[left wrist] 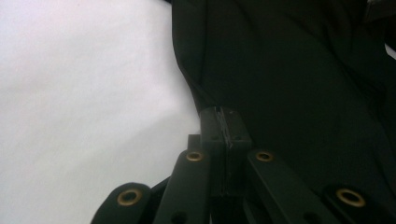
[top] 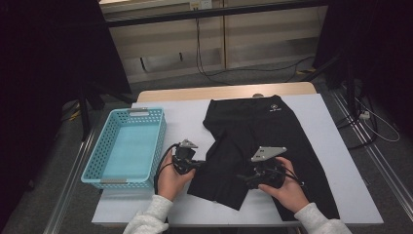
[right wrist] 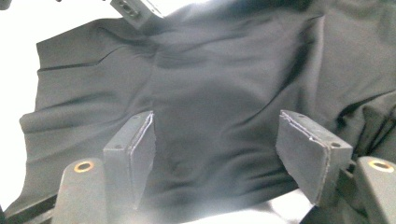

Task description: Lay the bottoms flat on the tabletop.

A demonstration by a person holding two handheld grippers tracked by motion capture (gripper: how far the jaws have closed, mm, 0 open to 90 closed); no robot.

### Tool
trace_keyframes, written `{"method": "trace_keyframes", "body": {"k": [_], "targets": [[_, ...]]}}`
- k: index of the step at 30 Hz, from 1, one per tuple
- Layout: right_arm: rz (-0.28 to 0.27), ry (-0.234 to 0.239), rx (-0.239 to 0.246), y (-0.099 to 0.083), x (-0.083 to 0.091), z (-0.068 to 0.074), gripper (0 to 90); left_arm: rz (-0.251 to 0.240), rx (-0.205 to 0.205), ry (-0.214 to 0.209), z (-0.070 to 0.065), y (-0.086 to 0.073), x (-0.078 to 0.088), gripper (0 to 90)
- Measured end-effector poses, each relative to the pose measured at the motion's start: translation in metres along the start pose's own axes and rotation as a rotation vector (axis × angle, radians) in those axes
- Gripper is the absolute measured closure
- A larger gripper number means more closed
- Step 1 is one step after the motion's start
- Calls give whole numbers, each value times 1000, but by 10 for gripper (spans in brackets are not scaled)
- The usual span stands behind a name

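A: The left gripper [left wrist: 223, 122] is clenched on the edge of the black shorts [top: 263, 146], at frame centre.

B: The right gripper [right wrist: 229, 154] stands released above the folded leg. White table [top: 341, 190] stays free lower right; the basket [top: 104, 170] lies left.

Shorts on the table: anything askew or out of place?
Yes. The black shorts are not flat: the left leg is skewed inward and rumpled, with creases across the fabric in the right gripper view. The left gripper is shut on its edge; the right gripper is open above it. The blue basket sits square.
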State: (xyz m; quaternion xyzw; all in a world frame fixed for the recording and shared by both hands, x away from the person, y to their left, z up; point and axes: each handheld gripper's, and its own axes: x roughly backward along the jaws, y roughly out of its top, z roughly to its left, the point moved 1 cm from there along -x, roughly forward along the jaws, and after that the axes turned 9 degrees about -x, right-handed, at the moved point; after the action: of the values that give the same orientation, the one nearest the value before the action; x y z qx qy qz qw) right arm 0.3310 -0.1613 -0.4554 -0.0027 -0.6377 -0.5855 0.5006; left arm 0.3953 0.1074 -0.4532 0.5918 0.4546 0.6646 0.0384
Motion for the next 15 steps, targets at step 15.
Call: {"method": "trace_keyframes", "body": {"k": [15], "targets": [[-1,4,-19,-3,6,-3,288,2,28,-20,-16,-12,21,898]]}}
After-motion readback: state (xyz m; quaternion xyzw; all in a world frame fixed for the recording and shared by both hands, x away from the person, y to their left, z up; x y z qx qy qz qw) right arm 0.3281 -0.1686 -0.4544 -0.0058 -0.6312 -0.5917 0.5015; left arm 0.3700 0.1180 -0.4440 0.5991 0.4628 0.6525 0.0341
